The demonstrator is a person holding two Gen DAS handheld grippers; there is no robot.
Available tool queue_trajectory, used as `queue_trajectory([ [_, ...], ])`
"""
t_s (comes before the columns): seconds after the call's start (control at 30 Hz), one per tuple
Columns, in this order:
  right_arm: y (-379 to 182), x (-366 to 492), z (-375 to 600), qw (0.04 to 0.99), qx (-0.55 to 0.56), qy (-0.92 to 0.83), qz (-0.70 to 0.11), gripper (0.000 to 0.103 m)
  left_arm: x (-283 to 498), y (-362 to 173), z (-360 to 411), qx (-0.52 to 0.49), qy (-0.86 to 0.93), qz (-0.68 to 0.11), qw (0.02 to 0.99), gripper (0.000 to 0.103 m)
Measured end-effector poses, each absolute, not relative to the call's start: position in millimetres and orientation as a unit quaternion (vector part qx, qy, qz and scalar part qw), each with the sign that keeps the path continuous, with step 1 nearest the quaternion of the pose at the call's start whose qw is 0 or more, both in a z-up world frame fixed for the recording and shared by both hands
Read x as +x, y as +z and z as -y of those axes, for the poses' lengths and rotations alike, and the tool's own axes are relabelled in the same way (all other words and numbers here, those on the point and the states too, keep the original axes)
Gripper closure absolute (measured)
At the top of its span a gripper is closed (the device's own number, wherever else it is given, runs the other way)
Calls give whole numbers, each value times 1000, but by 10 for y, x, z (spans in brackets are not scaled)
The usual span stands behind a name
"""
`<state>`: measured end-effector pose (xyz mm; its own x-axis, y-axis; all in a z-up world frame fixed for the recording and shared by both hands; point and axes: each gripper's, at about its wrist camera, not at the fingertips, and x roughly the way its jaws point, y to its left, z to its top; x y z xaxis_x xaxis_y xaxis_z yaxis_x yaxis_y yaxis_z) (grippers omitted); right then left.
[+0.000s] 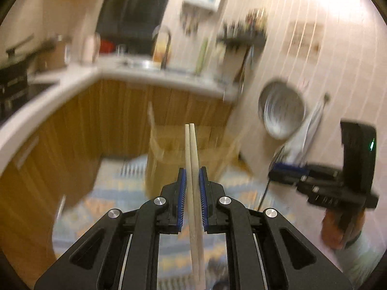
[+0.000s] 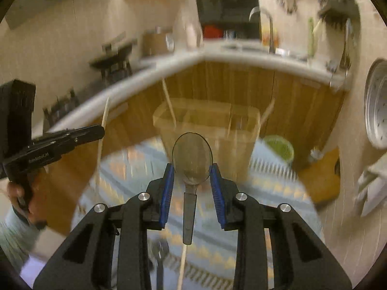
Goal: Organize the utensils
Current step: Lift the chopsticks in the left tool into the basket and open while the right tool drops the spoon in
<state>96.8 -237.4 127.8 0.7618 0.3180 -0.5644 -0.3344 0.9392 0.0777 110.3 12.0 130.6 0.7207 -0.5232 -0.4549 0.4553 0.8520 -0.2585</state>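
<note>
Both wrist views — toward shared organizer (image 1: 193,145)

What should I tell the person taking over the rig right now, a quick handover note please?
Left hand-held gripper: shut on a pair of chopsticks, tips pointing ahead.
Right hand-held gripper: holding a dark spoon by its bowl, handle hanging down.
Divided utensil holder stands ahead on the patterned cloth, a few sticks already in it.
Done: both items picked up.
Left: drop chopsticks and spoon into their compartments.

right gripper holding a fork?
No. In the right wrist view the right gripper is closed around a spoon, whose round bowl sits between the blue pads with its dark handle pointing back toward the camera.
</note>
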Motion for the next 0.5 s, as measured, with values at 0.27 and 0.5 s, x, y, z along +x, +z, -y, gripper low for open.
queue_trajectory([
  [0.27,1781,1338,2409,977,26,139,-159,75,1456,1858,266,-65,-208,-85,972,94],
  [0.5,1473,1741,2335,983,34,122,-132,75,1868,1573,558,-42,-150,-17,988,94],
])
